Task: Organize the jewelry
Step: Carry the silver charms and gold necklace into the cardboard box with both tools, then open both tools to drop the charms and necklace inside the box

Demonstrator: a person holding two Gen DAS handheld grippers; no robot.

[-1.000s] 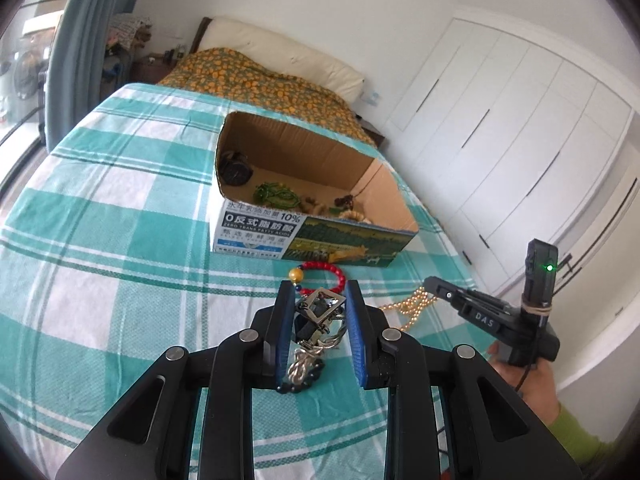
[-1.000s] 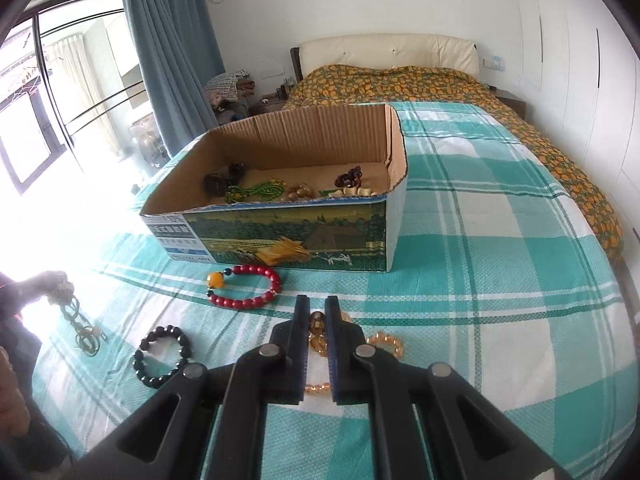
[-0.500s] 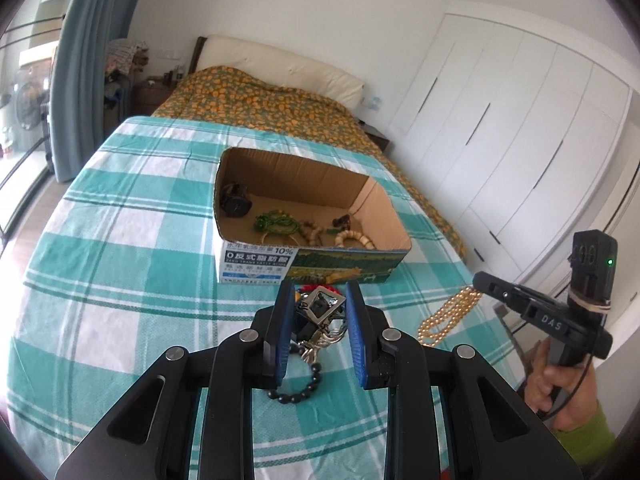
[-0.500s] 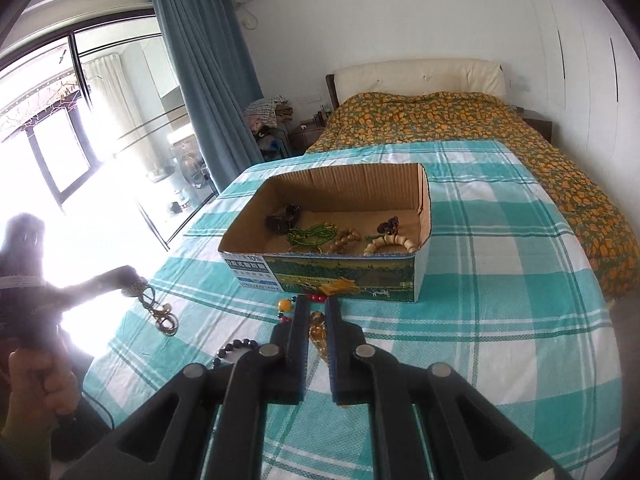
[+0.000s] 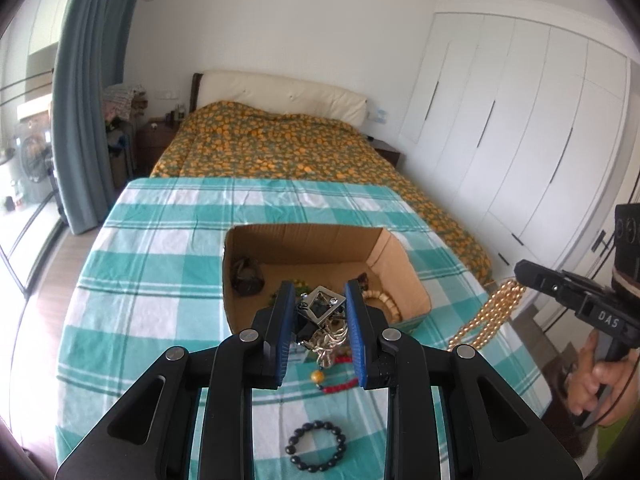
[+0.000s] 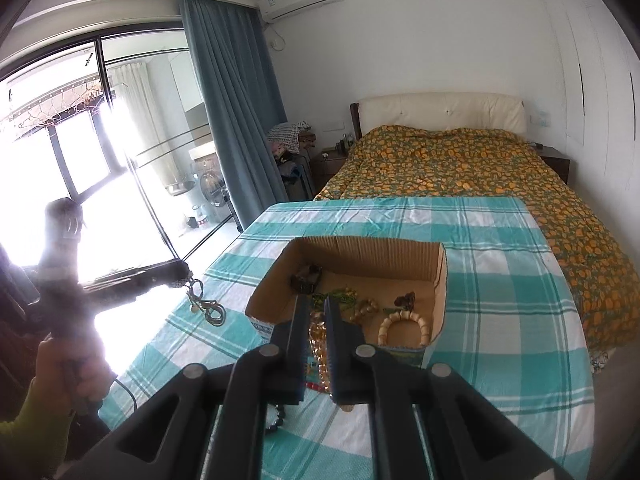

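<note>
**Both loads up, box ahead**

I have the left gripper (image 5: 318,330) clamped on a silver keychain (image 5: 322,308) and the right gripper (image 6: 317,330) pinched tight on a gold bead strand (image 5: 486,318), both held clear above the checked table (image 5: 160,248) so the chains hang free. The cardboard box (image 5: 394,256) sits mid-table with open cloth behind. A black bracelet (image 5: 316,446) and red bracelet (image 5: 340,387) lie near the front edge.

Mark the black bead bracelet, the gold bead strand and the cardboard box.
black bead bracelet (image 5: 316,447), left wrist view, beads of its lower arc
gold bead strand (image 5: 486,316), left wrist view, middle of hanging strands
cardboard box (image 5: 312,242), left wrist view, inner far wall
</note>
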